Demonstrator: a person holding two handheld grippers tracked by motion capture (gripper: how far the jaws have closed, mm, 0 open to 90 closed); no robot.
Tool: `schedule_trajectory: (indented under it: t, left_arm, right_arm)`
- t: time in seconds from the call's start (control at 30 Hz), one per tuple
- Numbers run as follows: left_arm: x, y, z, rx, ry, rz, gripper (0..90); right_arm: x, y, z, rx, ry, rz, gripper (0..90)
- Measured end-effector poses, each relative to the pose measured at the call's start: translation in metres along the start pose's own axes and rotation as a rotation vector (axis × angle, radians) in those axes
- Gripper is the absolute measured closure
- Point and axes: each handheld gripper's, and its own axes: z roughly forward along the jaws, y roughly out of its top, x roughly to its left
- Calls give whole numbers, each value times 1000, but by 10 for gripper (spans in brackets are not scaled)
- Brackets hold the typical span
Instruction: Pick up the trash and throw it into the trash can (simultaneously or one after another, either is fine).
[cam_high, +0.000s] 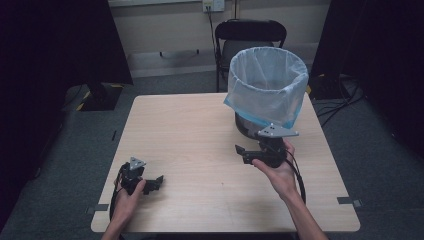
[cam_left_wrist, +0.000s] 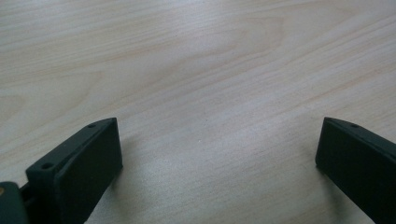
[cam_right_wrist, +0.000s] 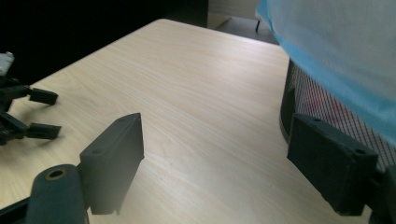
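Just beside right gripper (cam_high: 240, 152), lined bin (cam_high: 267, 92).

Pale blue liner (cam_high: 267, 82) over black mesh bin (cam_right_wrist: 310, 100), light woodgrain table (cam_high: 200, 130).

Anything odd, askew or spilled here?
Only the blue bag: its hem hangs unevenly around the mesh bin, lower at the front. Nothing spilled on the table. Both hand-held grippers, left and right, are open and empty.
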Motion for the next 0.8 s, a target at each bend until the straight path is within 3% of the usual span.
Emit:
schedule_trajectory:
  t: [0.27,0.5,0.6,0.8]
  left_arm:
    - [0,0,0,-4,-1,-5,0]
    - [0,0,0,-1,-1,0,0]
    - [0,0,0,0,0,0,0]
    - [0,0,0,0,0,0,0]
  right_arm:
    - [-1,-29,10,63,-24,-7,171]
    - [-6,-51,13,96,-23,32,161]
    - [-8,-59,15,104,-52,35,160]
    - [-11,-75,21,148,-59,48,161]
